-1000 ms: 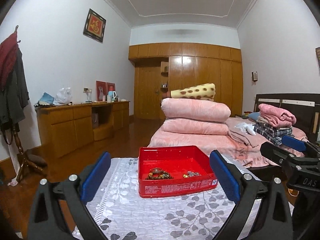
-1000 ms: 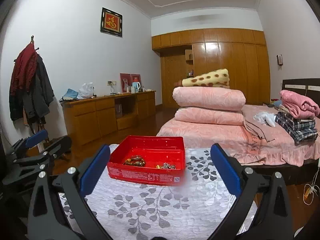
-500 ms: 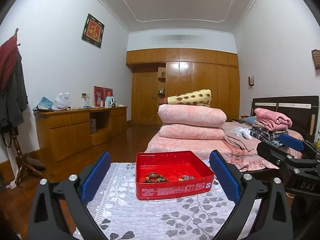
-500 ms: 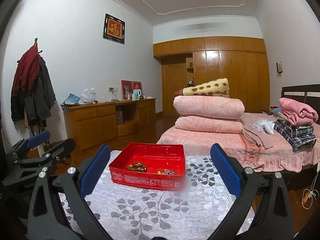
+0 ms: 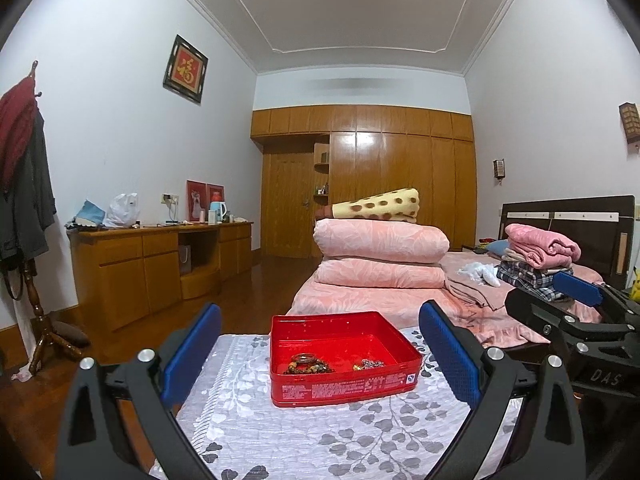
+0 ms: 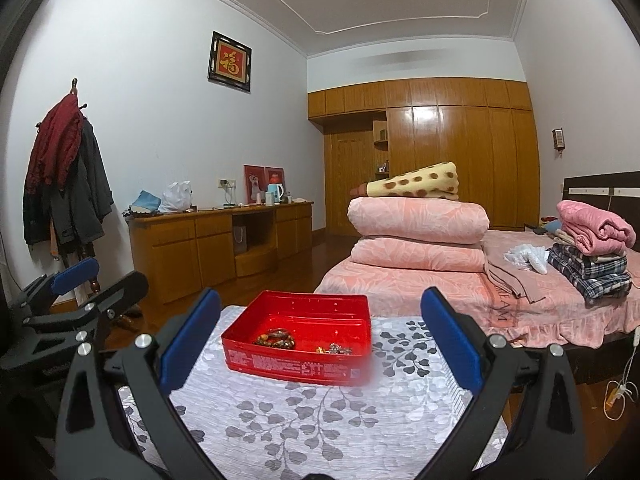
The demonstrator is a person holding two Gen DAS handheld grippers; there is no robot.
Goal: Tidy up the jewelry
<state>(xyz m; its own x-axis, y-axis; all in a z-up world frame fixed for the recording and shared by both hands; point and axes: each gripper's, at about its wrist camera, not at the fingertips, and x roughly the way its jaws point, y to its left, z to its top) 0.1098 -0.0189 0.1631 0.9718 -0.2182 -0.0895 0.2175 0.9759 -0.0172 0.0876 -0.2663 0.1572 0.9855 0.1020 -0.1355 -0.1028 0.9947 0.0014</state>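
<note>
- Left wrist view: left gripper (image 5: 320,354) spread wide, empty, above the leaf-print cloth (image 5: 320,436).
- Right gripper (image 6: 320,338) likewise spread, gripping nothing.
- Red tin (image 5: 340,384) sits on the cloth between the blue pads.
- Bead bracelets (image 5: 308,365) and small metal pieces (image 5: 368,364) lie inside the tin.

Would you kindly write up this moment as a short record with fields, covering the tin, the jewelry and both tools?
container: red tin, open, no lid in view
surface: white cloth with grey leaf print
contents: beaded bracelets at the tin's front left; small metal pieces to their right, apart from them
left tool: open, empty, short of the tin
right tool: open, empty, short of the tin
progress: no piece lifted yet
background: bed with folded pink quilts
</note>
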